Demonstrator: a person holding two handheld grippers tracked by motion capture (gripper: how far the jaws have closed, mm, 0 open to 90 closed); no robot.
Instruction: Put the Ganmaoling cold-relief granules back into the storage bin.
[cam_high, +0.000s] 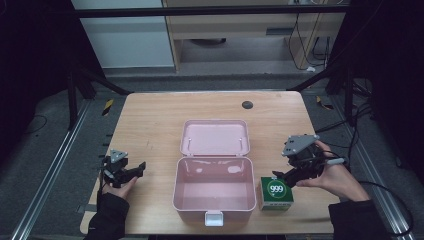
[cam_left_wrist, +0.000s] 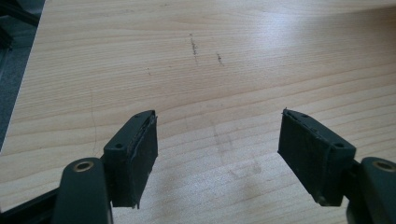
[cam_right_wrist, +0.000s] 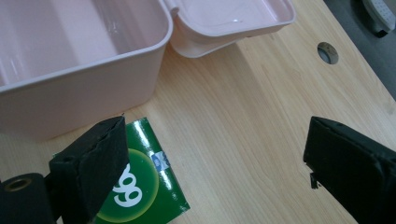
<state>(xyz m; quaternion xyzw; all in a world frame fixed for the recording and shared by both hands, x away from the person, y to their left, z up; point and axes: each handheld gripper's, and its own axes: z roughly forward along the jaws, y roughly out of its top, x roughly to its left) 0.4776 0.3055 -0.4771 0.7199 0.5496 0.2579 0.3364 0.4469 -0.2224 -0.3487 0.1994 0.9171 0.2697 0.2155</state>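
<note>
Green and glossy, the small carton (cam_right_wrist: 140, 196) lay flat on the bench (cam_high: 150, 130) partly under the pad of one of my right fingers (cam_right_wrist: 91, 168), its white "999" roundel facing up. My right gripper (cam_high: 286, 177) had nothing in it; its fingers stood well apart, no pad pressing on the carton, and bare wood lay between them. Seen from above, the carton sat just beside the right wall of the pink case (cam_high: 176, 190) and close to the bench's near edge.

Beyond my right fingers rose that case wall, smooth moulded plastic with rounded corners, the tub open and its lid (cam_right_wrist: 233, 23) laid back flat behind it. Between the wall and the carton ran only a narrow strip of wood. To the other side of the fingers the bench was pale, straight-grained laminate, with a round cable hole (cam_right_wrist: 328, 52) further off near the far edge.

My left gripper (cam_high: 141, 168) was also wide open and held nothing. Its black rubbery pads (cam_left_wrist: 140, 158) were flat, rectangular and scuffed at the rims. Ahead of them lay open wood marked by a few dark scratches (cam_left_wrist: 194, 45), and the bench's side edge fell away just beyond the left-hand finger.
</note>
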